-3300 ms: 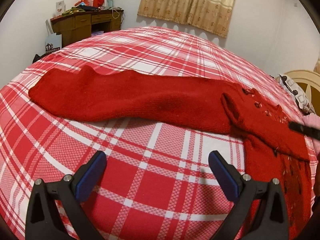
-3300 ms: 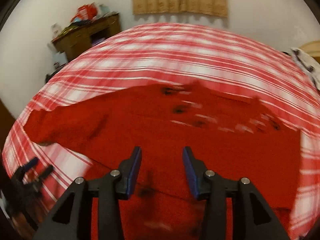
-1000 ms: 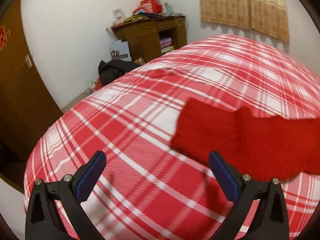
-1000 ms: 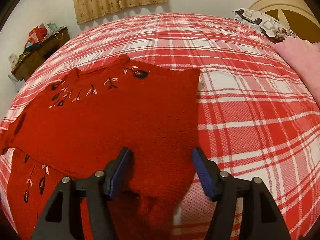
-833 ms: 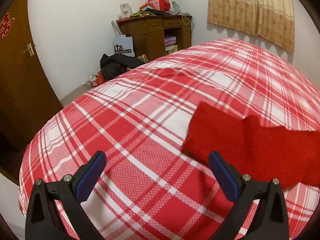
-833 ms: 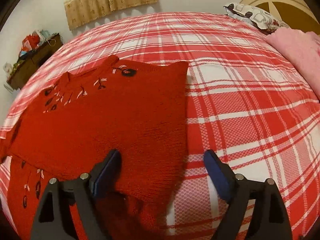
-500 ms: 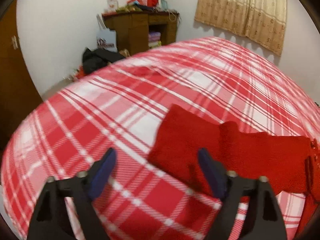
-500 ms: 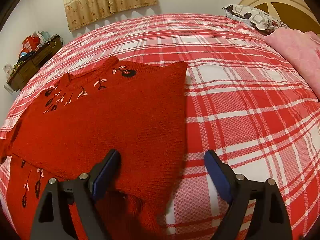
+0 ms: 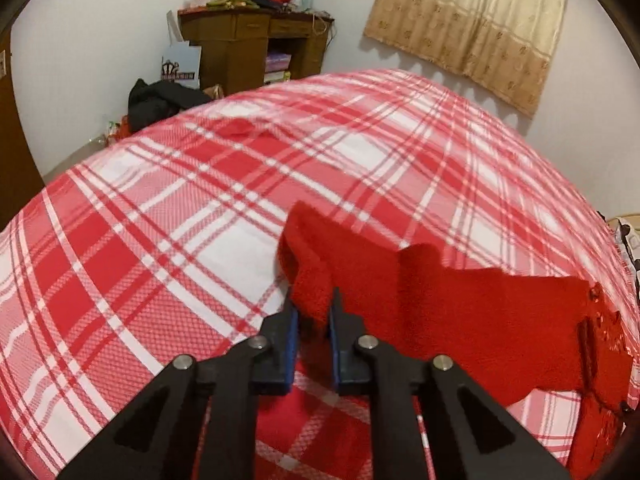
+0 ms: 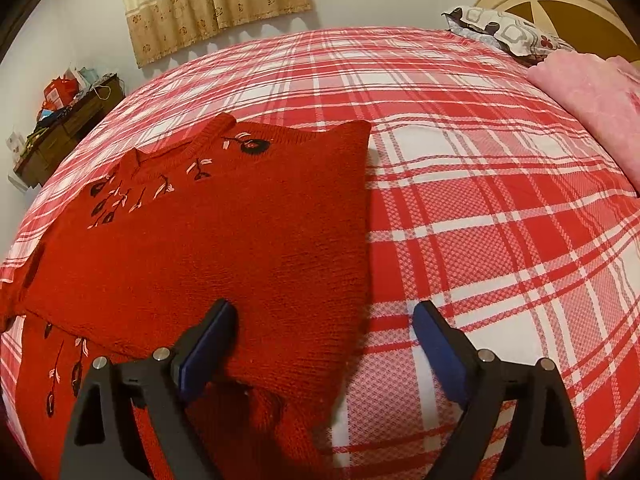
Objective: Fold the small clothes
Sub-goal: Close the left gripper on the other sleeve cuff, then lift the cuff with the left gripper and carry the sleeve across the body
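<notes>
Left wrist view shows the left gripper (image 9: 311,314) pinching the end of the long sleeve (image 9: 420,300) of the red sweater (image 10: 208,224), which lies spread on the checked bed (image 10: 480,220). Right wrist view shows the right gripper (image 10: 324,344) with its fingers wide apart and holding nothing, over the sweater's folded side edge. The sweater looks soft, thick and floppy, so it will likely droop and bend when lifted. The cuff is a good place to hold, because the knit bunches and should not slip.
</notes>
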### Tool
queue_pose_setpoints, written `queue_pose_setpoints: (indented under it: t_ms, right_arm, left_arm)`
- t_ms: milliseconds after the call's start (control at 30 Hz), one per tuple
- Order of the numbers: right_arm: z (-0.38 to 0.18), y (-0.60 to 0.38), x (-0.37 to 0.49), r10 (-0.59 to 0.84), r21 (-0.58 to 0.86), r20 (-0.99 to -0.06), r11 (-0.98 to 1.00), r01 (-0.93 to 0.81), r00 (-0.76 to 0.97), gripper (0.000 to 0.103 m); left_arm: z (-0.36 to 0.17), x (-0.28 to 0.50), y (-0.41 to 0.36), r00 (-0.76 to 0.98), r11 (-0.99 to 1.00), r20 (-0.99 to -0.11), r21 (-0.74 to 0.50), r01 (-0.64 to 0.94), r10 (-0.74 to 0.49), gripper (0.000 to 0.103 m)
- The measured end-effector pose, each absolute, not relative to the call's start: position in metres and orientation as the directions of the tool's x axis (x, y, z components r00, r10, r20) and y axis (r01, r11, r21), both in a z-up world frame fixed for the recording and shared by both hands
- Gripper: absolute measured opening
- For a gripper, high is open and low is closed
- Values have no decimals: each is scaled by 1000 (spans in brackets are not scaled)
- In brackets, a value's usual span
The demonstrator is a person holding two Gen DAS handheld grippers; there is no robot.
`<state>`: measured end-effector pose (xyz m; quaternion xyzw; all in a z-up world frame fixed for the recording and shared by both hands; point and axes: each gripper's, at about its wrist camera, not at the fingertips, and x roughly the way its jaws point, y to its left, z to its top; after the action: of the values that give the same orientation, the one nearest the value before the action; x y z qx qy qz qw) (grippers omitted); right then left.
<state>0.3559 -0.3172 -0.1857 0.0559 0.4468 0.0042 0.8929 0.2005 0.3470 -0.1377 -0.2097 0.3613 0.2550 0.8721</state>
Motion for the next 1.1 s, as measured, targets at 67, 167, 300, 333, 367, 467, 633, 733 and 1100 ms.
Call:
queue_pose_setpoints:
  t_ms: [67, 167, 300, 333, 367, 467, 633, 733, 1100]
  right_arm:
    - [-186, -318, 356, 58, 104, -797, 994, 43, 601, 92]
    - [-186, -318, 356, 60, 108, -797, 993, 44, 601, 93]
    - [-186, -319, 356, 66, 117, -797, 992, 47, 601, 94]
    - [-186, -320, 355, 68, 120, -796, 992, 47, 601, 94]
    - [-186, -320, 355, 69, 122, -796, 991, 47, 602, 94]
    - [-186, -321, 355, 74, 129, -795, 990, 49, 603, 94]
    - [-186, -324, 354, 99, 160, -789, 986, 47, 606, 97]
    - [-187, -323, 355, 104, 159, -794, 986, 40, 598, 99]
    - [-186, -332, 353, 153, 224, -774, 974, 40, 614, 100]
  left_arm:
    - [-128, 199, 344, 630, 791, -718, -185, -583, 296, 13]
    - [-110, 197, 340, 656, 799, -694, -196, -568, 297, 13]
    - [-88, 197, 333, 688, 811, -666, -210, -545, 289, 13]
    - [-84, 198, 332, 696, 815, -660, -217, -537, 283, 13]
    - [-79, 198, 329, 705, 820, -655, -226, -526, 272, 13]
    - [-69, 200, 324, 721, 823, -647, -251, -510, 249, 12]
    - [-51, 202, 315, 750, 828, -620, -281, -486, 230, 12]
    - [-41, 205, 308, 770, 837, -600, -292, -462, 216, 12]
    - [4, 216, 273, 852, 866, -513, -373, -332, 106, 12]
